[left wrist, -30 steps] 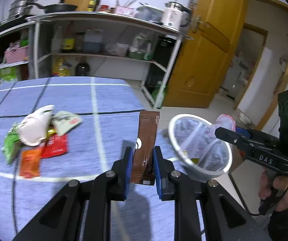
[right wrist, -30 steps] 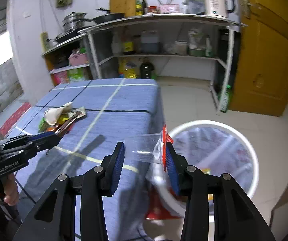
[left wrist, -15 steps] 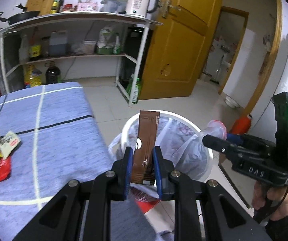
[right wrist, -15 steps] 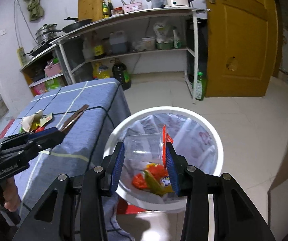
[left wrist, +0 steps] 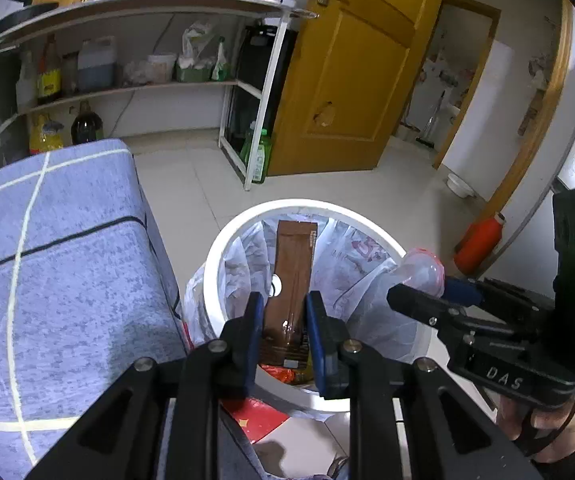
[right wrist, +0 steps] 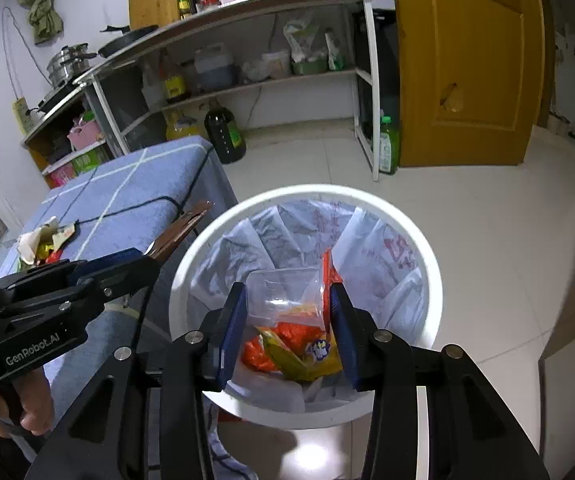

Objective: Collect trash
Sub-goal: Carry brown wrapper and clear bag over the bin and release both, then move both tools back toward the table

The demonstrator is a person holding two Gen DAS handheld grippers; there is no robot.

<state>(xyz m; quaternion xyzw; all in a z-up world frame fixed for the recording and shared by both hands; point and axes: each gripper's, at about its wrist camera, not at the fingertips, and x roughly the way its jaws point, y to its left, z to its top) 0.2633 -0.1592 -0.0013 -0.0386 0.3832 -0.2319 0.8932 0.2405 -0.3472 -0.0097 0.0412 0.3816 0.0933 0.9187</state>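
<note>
My left gripper (left wrist: 283,312) is shut on a long brown wrapper (left wrist: 293,264) and holds it over the white bin (left wrist: 223,248), which is lined with a clear bag. My right gripper (right wrist: 286,304) is shut on a clear plastic cup (right wrist: 283,292) with a red-edged wrapper, held over the same bin (right wrist: 427,264). Orange and yellow wrappers (right wrist: 291,352) lie in the bin's bottom. The right gripper (left wrist: 419,300) shows at the right of the left wrist view. The left gripper (right wrist: 127,264) shows at the left of the right wrist view.
A table with a blue cloth (left wrist: 67,260) stands left of the bin, with more wrappers (right wrist: 43,236) on it. Behind are kitchen shelves (right wrist: 247,80), bottles (right wrist: 223,132) on the floor, a yellow door (left wrist: 347,80) and an orange flask (left wrist: 479,244).
Both grippers have moved from over the table to above the bin, each still holding its item. The bin now lies right under both.
</note>
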